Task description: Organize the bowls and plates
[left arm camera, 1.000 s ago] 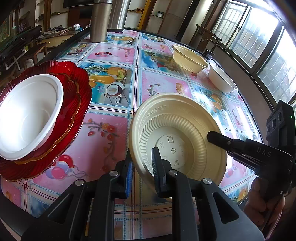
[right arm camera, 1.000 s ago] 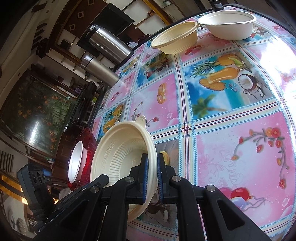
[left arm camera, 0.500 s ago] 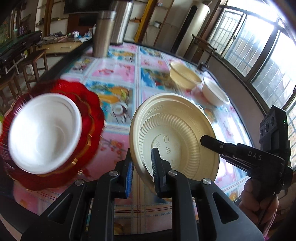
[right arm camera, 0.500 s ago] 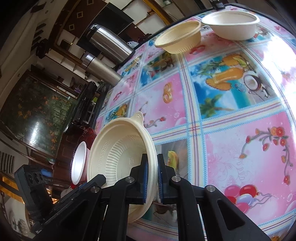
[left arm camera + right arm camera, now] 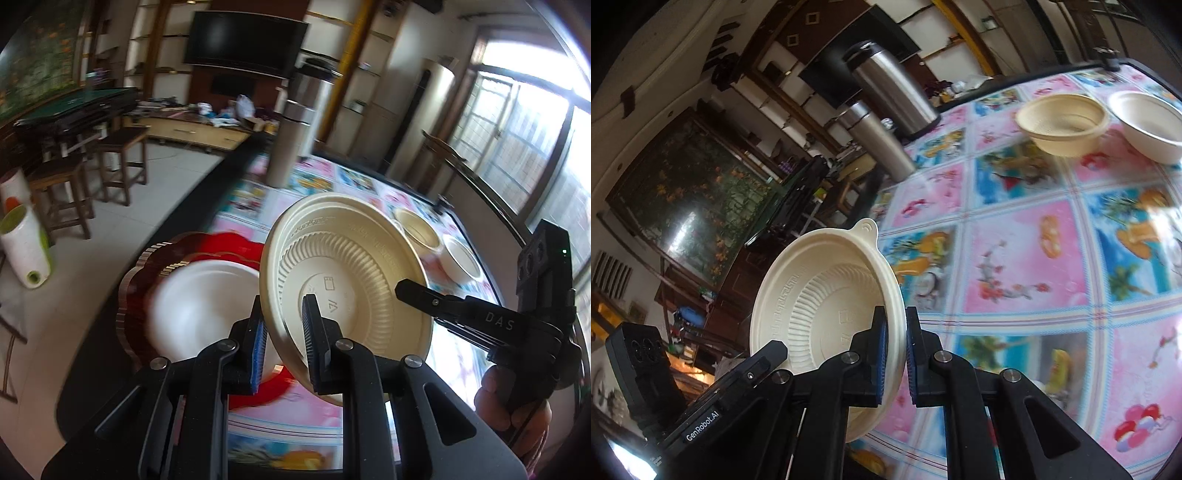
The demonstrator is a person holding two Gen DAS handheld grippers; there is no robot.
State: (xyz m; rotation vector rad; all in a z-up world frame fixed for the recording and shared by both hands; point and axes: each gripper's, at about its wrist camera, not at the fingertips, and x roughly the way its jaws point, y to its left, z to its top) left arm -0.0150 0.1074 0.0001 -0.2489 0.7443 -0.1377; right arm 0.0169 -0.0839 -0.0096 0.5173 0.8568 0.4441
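Note:
A cream ribbed plate [image 5: 347, 266] hangs tilted on edge above the table, held from two sides. My left gripper [image 5: 284, 332] is shut on its near rim, and my right gripper [image 5: 893, 354] is shut on the opposite rim of the same cream plate [image 5: 827, 295]. In the left wrist view the right gripper reaches in from the right. Behind the plate lies a red scalloped plate [image 5: 147, 288] with a white bowl [image 5: 207, 299] in it. A cream bowl [image 5: 1063, 122] and a white bowl [image 5: 1148, 122] stand side by side at the table's far end.
Two steel flasks [image 5: 882, 144] stand near the far edge of the picture-patterned tablecloth [image 5: 1015, 251]. Wooden stools [image 5: 74, 184] and a low cabinet stand on the floor left of the table. A hand [image 5: 509, 402] grips the right gripper.
Both grippers have lifted the cream plate off the table and carried it left toward the red plate, which now sits partly behind it. The view has tilted up to show the room.

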